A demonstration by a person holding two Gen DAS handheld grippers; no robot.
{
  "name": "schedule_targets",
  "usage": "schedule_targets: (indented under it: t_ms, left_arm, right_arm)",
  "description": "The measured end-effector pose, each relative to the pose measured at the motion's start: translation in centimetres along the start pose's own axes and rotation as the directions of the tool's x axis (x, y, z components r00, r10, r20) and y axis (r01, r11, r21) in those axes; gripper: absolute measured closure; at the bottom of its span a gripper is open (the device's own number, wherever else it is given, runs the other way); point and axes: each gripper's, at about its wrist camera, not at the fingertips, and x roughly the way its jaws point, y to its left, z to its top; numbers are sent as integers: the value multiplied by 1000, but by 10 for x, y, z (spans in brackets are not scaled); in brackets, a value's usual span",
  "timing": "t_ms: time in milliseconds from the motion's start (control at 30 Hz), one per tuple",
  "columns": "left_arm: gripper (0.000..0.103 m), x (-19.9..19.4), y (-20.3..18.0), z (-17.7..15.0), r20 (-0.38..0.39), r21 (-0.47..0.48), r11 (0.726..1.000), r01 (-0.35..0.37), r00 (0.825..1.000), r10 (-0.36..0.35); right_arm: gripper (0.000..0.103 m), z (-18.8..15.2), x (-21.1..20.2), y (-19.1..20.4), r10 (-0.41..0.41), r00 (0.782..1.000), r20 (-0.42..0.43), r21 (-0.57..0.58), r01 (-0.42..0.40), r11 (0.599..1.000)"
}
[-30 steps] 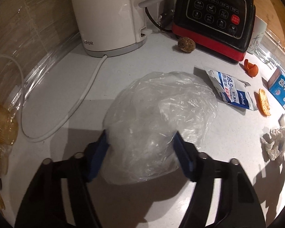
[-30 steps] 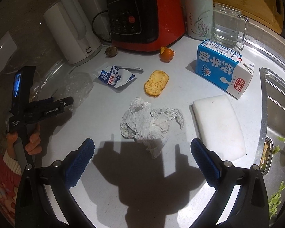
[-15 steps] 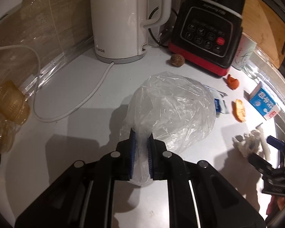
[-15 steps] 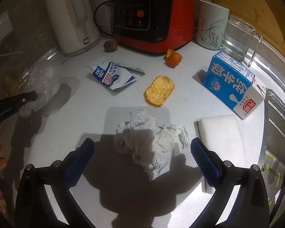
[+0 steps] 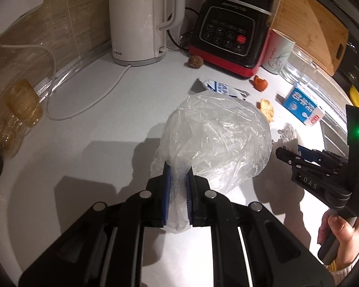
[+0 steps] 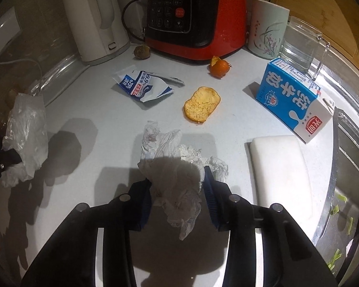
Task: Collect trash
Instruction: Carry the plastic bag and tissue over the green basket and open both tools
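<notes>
A crumpled white tissue (image 6: 177, 174), half lost in shadow on the countertop (image 6: 103, 124), sits between the right gripper (image 6: 178, 198)'s closing pads; firm contact is unclear. The left gripper (image 5: 177, 193) pinches a clear plastic bag (image 5: 217, 138), its contents indistinct.

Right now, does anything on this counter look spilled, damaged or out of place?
Yes. A torn wipe packet, orange peel and a half-peeled orange lie loose on the counter, and green scraps litter the sink. The milk carton lies tipped on its side.
</notes>
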Motion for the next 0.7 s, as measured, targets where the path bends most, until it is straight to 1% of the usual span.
schedule_targets:
  t_ms: [133,300,500,700]
  left_arm:
    - [92,-23,-20,-18,5,22,999,23,1000,-23]
    - [92,-62,-50,-52,-1,55,997,62,998,-62]
    - [92,-105,-84,-99,-9,103,991,87,996,-86]
    - [92,-139,-114,-159,-45,141,984,108,994,-103]
  right_arm:
    - [64,-20,-43,-6,29,999,43,23,-30,999]
    - [64,-61,-103,-15,50,996,80,38,-53,998]
    - [64,-127,-176,-28,40,992,119,53,-46,998]
    - [63,-195,-234,-37,42,991,127,66,-51,996]
